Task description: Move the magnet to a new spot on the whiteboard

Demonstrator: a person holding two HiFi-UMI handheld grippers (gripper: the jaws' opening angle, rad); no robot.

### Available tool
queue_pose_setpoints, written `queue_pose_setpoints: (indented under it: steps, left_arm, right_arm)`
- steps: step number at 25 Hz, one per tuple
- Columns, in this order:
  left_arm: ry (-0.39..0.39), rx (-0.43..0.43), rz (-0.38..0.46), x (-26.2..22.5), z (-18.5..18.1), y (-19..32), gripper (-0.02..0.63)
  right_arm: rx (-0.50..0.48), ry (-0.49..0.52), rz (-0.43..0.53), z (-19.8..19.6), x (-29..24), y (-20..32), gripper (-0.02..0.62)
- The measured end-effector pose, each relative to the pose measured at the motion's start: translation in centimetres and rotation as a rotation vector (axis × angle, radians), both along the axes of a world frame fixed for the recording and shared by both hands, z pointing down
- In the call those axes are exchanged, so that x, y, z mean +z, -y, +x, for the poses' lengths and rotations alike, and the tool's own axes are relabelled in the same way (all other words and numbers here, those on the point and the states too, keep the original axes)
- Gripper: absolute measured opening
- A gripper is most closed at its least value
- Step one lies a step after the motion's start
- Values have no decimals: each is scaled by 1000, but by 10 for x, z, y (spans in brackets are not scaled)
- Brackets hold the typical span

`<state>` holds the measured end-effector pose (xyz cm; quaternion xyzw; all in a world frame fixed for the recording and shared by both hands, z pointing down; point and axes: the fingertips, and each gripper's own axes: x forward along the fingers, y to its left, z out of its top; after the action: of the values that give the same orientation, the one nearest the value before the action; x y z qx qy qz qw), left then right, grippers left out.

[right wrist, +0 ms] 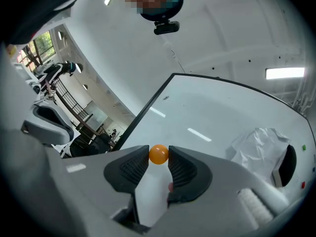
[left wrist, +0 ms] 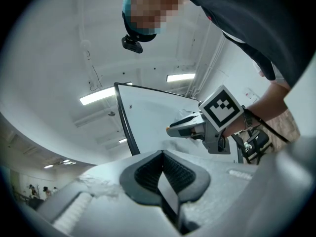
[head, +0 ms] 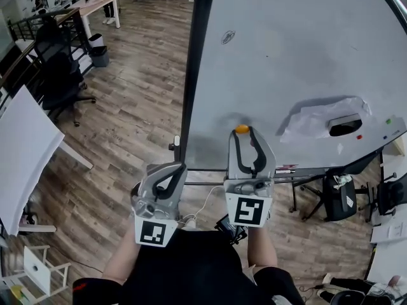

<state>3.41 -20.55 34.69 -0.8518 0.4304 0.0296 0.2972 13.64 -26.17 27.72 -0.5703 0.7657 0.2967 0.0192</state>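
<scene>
A small orange round magnet [head: 242, 129] [right wrist: 158, 154] sits on the lower left part of the whiteboard [head: 286, 56] [right wrist: 212, 112]. My right gripper [head: 244, 133] [right wrist: 158, 157] is shut on the magnet, with both pads touching its sides at the jaw tips. My left gripper [head: 180, 166] [left wrist: 162, 156] is held low, to the left of the right one and off the board's black left edge. It is shut, its pads meeting with nothing between them. In the left gripper view the right gripper [left wrist: 172, 130] shows against the whiteboard [left wrist: 148, 117].
A crumpled white sheet [head: 321, 116] and a black eraser [head: 345, 126] cling to the board at the right, near small red [head: 359, 136] and green [head: 388, 121] dots. A marker tray [head: 286, 168] runs below. Office chairs [head: 57, 75] [head: 337, 196] stand on the wood floor.
</scene>
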Motion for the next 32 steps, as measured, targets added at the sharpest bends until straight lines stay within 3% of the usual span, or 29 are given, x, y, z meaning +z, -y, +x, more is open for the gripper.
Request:
queue_pose_setpoints:
  steps: [32]
  left_arm:
    - [4, -83, -26, 9, -2, 29, 2]
  right_arm:
    - [-60, 7, -43, -3, 18, 41, 126]
